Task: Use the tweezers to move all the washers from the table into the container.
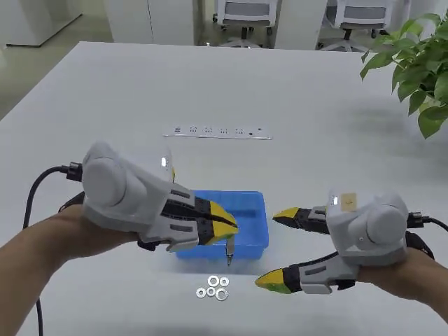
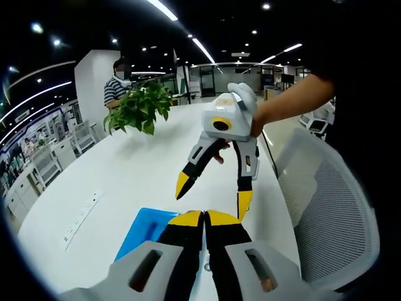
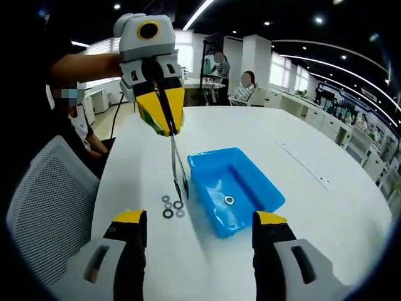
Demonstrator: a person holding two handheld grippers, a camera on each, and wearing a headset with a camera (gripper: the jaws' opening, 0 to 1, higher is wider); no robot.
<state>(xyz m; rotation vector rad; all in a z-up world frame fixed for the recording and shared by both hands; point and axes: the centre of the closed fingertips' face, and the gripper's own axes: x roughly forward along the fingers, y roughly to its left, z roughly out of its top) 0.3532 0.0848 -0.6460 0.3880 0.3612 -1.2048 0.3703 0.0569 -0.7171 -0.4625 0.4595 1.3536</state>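
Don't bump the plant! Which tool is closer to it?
Right. The right tool is on the plant's side of the blue container; the left tool is across it, farther away.

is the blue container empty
No, one washer lies on the floor of the blue container in the right gripper view.

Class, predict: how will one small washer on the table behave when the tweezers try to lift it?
Probably light: each small flat silver metal washer looks thin. Lying flat on the smooth white table, it likely slides before the thin metal tweezers catch its edge.
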